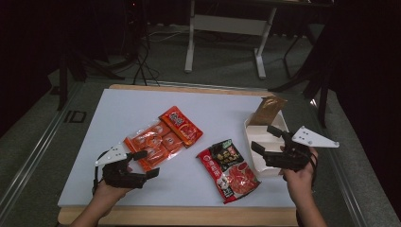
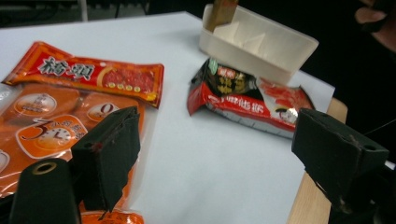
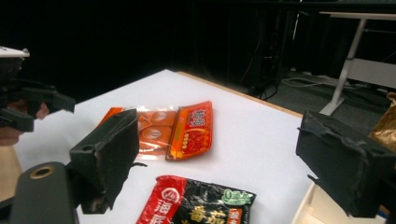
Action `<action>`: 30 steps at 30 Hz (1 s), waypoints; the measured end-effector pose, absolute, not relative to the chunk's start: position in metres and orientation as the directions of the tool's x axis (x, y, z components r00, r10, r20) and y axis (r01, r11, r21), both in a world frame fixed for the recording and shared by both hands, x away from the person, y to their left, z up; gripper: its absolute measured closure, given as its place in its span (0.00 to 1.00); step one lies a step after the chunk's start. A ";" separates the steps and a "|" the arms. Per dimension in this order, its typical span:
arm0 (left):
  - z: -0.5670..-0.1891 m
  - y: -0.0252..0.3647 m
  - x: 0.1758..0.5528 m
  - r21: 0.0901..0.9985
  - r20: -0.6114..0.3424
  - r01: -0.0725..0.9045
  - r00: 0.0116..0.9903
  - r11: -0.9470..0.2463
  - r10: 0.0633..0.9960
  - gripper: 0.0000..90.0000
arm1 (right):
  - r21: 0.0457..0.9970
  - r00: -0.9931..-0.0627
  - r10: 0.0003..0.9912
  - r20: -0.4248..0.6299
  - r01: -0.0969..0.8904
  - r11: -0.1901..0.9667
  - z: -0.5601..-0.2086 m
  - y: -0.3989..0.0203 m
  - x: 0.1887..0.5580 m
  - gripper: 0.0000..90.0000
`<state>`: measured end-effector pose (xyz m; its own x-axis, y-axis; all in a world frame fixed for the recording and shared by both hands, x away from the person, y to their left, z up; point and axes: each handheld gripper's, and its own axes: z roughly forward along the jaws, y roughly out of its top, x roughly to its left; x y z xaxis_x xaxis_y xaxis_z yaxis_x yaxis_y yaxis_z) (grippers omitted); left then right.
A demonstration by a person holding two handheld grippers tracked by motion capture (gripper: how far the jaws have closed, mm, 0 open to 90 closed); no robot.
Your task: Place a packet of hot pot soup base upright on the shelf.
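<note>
The left claw hangs open and empty at the near edge of the orange packet, left of the table centre. That packet's long axis runs from seven o'clock to one o'clock. Its slick film could slide away if one jaw lands first. The right claw, also open and empty, hovers over the white box, so it could knock the box. The red-and-black pouch lies at five o'clock.

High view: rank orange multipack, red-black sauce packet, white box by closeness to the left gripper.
From the left gripper, whose jaws are open:
1. Orange multipack, right at its jaw tips, table's left.
2. Red-black sauce packet, centre-right, near the front edge.
3. White box, far right, under the right gripper.
</note>
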<state>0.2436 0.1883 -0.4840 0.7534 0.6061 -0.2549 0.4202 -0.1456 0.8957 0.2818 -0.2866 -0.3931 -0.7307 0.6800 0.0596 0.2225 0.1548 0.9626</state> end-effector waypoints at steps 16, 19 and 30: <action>-0.492 0.121 0.259 0.847 -0.194 0.432 0.795 -0.311 0.575 0.84 | 0.968 -0.732 0.674 0.099 0.227 0.103 -0.407 -0.280 0.252 0.15; -0.498 0.106 0.265 0.811 -0.165 0.443 0.800 -0.383 0.577 0.89 | 0.969 -0.729 0.677 0.102 0.227 0.098 -0.408 -0.280 0.251 0.15; -0.518 0.054 0.279 0.729 -0.137 0.461 0.823 -0.507 0.552 1.00 | 0.967 -0.728 0.679 0.094 0.230 0.113 -0.412 -0.280 0.247 0.15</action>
